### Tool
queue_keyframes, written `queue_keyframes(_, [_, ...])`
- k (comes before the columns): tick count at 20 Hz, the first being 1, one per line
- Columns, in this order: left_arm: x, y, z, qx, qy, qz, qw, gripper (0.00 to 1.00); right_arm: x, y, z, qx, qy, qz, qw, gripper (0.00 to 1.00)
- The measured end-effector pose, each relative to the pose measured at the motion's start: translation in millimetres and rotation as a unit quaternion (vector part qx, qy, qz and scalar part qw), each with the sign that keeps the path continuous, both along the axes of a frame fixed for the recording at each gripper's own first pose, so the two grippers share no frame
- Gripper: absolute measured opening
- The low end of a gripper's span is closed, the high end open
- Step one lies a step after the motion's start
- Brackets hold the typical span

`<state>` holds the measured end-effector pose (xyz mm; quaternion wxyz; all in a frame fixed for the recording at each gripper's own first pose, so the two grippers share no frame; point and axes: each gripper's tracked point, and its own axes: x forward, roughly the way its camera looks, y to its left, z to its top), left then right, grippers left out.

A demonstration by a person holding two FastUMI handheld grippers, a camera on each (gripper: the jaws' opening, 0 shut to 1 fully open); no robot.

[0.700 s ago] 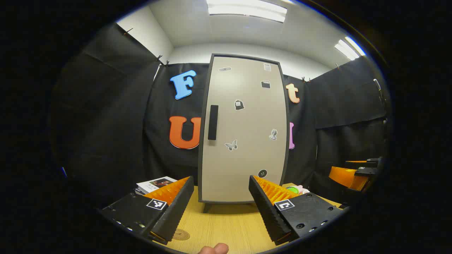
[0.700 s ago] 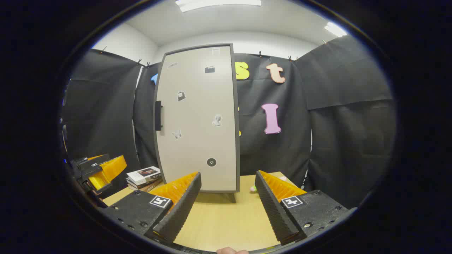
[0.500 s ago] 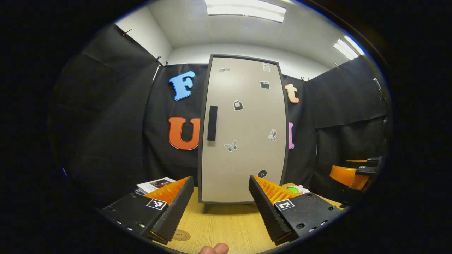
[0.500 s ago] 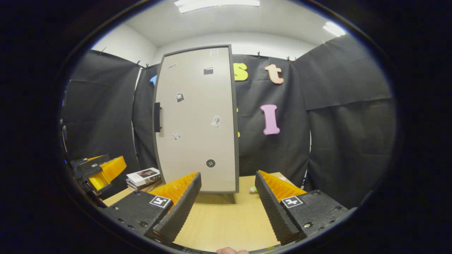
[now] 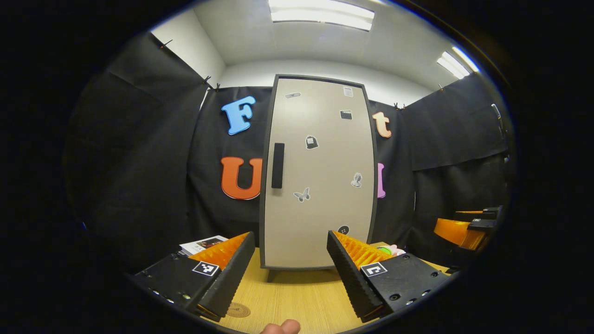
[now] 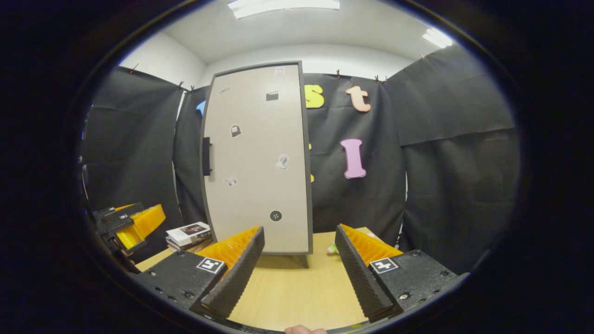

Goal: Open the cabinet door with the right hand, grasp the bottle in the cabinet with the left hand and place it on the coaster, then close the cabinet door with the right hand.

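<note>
the door (image 6: 257, 157) is closed, its upright handle (image 6: 207, 156) up and left of the right gripper (image 6: 299, 264) — fingers spread, empty, well short (the left gripper (image 5: 290, 266) too); the bottle is presumably inside.

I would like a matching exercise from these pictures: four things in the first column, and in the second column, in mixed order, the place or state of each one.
Things:
1. cabinet door
2. coaster
3. stack of books
4. door handle

Places or states:
A. on the table, left of the cabinet
B. closed
C. flat on the table, near the left gripper
D. upright bar at the door's left edge

Pairs: 1-B, 2-C, 3-A, 4-D
</note>
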<state>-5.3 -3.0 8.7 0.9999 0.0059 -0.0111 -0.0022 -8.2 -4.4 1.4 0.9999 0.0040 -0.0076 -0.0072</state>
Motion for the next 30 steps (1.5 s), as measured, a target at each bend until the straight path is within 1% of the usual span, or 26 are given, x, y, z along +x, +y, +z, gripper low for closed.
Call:
queue_keyframes(15, [-5, 1, 2, 0.007, -0.006, 0.004, 1.0, 0.95, -1, 1, 0, -0.004, 0.0, 0.004, 1.0, 0.99])
queue_keyframes(17, [-8, -1, 3, 0.005, -0.007, 0.002, 1.0, 0.95, 2, 6, 0, -0.005, -0.004, 0.011, 1.0, 0.99])
queue_keyframes(19, [-10, -3, 2, 0.002, -0.009, -0.001, 1.0, 0.95, 9, 11, -11, -0.004, 0.009, 0.02, 1.0, 0.99])
queue_keyframes(21, [-14, -4, 3, 0.005, -0.011, -0.002, 1.0, 0.95, 21, 25, -3, -0.009, 0.006, 0.038, 0.999, 0.99])
queue_keyframes(24, [-19, -6, 3, 0.008, -0.011, -0.002, 1.0, 0.95, 44, 56, 31, -0.019, -0.023, 0.082, 0.996, 0.99])
queue_keyframes(27, [-26, -9, -3, 0.007, -0.003, -0.005, 1.0, 0.95, 76, 93, 60, -0.024, -0.036, 0.129, 0.991, 0.99])
queue_keyframes(30, [-33, -10, -5, 0.013, 0.0, -0.005, 1.0, 0.95, 116, 135, 81, -0.018, -0.028, 0.177, 0.984, 0.99])
